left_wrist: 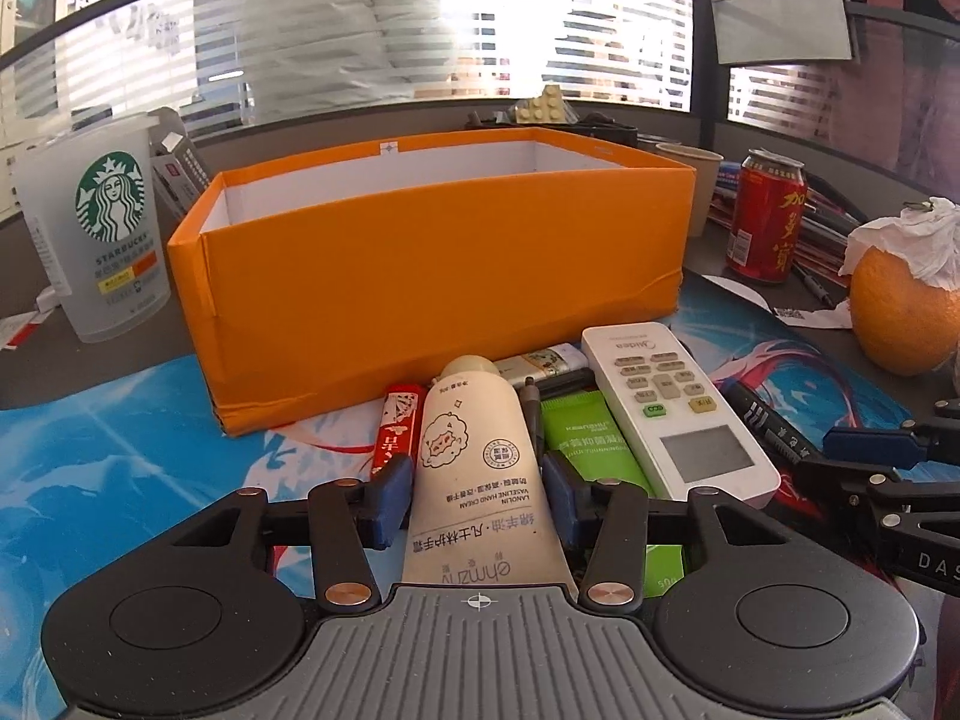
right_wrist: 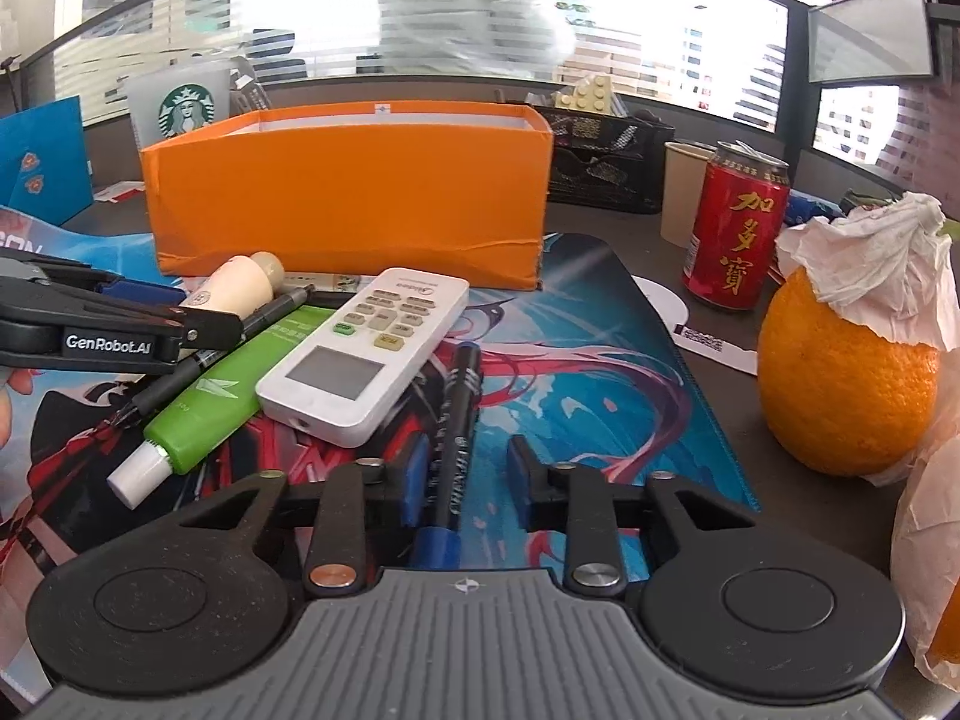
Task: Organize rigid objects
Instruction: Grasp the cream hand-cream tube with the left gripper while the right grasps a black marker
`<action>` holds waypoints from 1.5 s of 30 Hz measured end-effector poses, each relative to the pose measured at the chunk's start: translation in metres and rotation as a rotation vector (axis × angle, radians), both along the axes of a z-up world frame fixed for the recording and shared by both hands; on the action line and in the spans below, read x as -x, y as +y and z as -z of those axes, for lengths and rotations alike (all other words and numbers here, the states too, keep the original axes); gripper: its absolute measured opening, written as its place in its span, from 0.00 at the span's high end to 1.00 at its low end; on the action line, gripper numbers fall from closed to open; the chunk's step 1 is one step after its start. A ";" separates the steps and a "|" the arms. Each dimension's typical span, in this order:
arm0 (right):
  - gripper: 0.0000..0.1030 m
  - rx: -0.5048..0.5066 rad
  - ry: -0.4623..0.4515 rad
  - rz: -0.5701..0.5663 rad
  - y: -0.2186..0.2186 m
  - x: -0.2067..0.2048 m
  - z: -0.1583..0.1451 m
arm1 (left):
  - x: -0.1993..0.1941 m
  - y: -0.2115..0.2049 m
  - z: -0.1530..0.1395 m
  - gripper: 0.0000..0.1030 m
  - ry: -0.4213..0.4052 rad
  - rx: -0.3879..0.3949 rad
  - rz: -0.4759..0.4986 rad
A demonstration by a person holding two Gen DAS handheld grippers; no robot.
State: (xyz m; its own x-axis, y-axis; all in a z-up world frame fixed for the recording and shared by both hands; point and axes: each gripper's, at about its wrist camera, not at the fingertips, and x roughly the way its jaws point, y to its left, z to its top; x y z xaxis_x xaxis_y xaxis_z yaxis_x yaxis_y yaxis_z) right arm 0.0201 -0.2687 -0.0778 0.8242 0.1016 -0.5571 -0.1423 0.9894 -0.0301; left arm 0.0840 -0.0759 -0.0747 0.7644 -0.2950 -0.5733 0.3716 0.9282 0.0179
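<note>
Orange box (left_wrist: pixel 420 276): nothing visibly inside; remote (left_wrist: pixel 672 414) and green tube (left_wrist: pixel 591 438) still on table (right_wrist: pixel 600 222); left tool (left_wrist: pixel 477 495) clamped on hand-cream tube (left_wrist: pixel 474 450), right tool (right_wrist: pixel 468 468) apart around marker (right_wrist: pixel 456 420).

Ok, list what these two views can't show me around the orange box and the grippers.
- Orange box floor: both views, hidden by its near wall.
- Red lighter lower end: left wrist view, behind the left gripper.
- Black marker rear end: right wrist view, under the right gripper body.
- Plastic-wrapped item: right wrist view, cut off by the right edge.
</note>
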 end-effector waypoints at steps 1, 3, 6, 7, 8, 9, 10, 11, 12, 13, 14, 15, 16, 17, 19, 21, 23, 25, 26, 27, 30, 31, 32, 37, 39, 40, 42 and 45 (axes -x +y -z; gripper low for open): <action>0.88 0.009 0.000 -0.004 0.002 0.000 0.000 | 0.000 0.002 0.000 0.56 0.003 0.007 0.002; 0.88 0.045 -0.004 -0.008 0.006 0.001 0.000 | -0.001 0.003 -0.001 0.57 0.013 0.014 0.007; 0.88 0.034 0.000 -0.004 0.005 0.000 0.000 | -0.003 0.006 -0.003 0.57 0.026 0.033 0.007; 0.88 0.023 0.004 -0.003 0.003 -0.001 -0.001 | -0.003 0.008 -0.003 0.57 0.032 0.045 0.001; 0.88 0.013 0.008 -0.001 0.002 -0.002 -0.001 | -0.003 0.008 -0.004 0.57 0.035 0.051 -0.001; 0.88 0.004 0.011 0.000 0.001 -0.002 -0.001 | -0.003 0.009 -0.004 0.57 0.037 0.056 -0.007; 0.88 -0.002 0.013 0.000 0.000 -0.002 -0.001 | -0.002 0.010 -0.004 0.57 0.037 0.058 -0.006; 0.88 -0.003 0.014 0.001 -0.001 -0.002 -0.001 | -0.001 0.011 -0.005 0.57 0.037 0.059 -0.004; 0.88 -0.004 0.013 0.001 -0.001 -0.002 -0.001 | 0.000 0.013 -0.006 0.57 0.038 0.063 -0.008; 0.88 -0.006 0.013 0.002 -0.001 -0.001 -0.001 | 0.000 0.014 -0.007 0.57 0.037 0.066 -0.007; 0.88 -0.008 0.014 0.002 -0.001 -0.001 -0.002 | 0.002 0.016 -0.009 0.58 0.031 0.069 -0.009; 0.88 -0.014 0.014 0.002 -0.002 -0.001 -0.002 | 0.003 0.017 -0.012 0.60 0.020 0.069 -0.014; 0.88 -0.020 0.014 0.002 -0.002 -0.001 -0.003 | 0.005 0.018 -0.015 0.65 0.004 0.062 -0.011; 0.88 -0.023 0.015 0.002 -0.003 -0.001 -0.003 | 0.007 0.018 -0.019 0.78 -0.013 0.050 -0.009; 0.88 -0.022 0.011 0.006 -0.003 0.000 -0.005 | 0.007 0.019 -0.024 0.80 -0.023 0.023 -0.018; 0.88 -0.018 0.019 0.004 -0.003 -0.001 -0.003 | 0.006 0.021 -0.025 0.79 -0.016 0.026 -0.014; 0.88 -0.016 0.025 0.001 -0.002 0.000 -0.002 | 0.005 0.024 -0.024 0.76 -0.002 0.034 -0.028; 0.88 -0.014 0.025 -0.001 0.000 0.001 -0.002 | 0.005 0.024 -0.021 0.74 -0.002 0.031 -0.027; 0.88 -0.018 0.025 -0.003 0.000 0.001 -0.003 | 0.006 0.023 -0.021 0.73 -0.004 0.029 -0.024; 0.88 -0.019 0.026 -0.004 0.000 0.001 -0.003 | 0.006 0.022 -0.020 0.73 -0.009 0.019 -0.018; 0.88 -0.017 0.027 -0.005 0.000 0.001 -0.002 | 0.002 0.022 -0.018 0.65 0.021 0.022 -0.005; 0.88 -0.017 0.028 -0.006 0.000 0.001 -0.001 | -0.001 0.022 -0.016 0.63 0.043 0.027 0.002; 0.88 -0.017 0.027 -0.006 0.000 0.001 -0.001 | -0.005 0.023 -0.013 0.53 0.070 0.026 0.002; 0.88 -0.014 0.026 -0.008 0.001 0.001 -0.001 | -0.007 0.024 -0.003 0.30 0.064 0.016 -0.020; 0.88 -0.013 0.026 -0.009 0.001 0.001 -0.001 | -0.007 0.022 -0.002 0.33 0.060 0.020 -0.011; 0.88 -0.015 0.026 -0.008 0.001 0.001 -0.001 | -0.007 0.022 -0.002 0.36 0.058 0.026 -0.006; 0.88 -0.017 0.025 -0.007 0.001 0.001 -0.001 | -0.006 0.022 -0.002 0.56 0.060 0.039 0.014; 0.88 -0.027 0.025 -0.005 0.000 0.000 -0.001 | -0.004 0.020 -0.002 0.57 0.051 0.023 0.014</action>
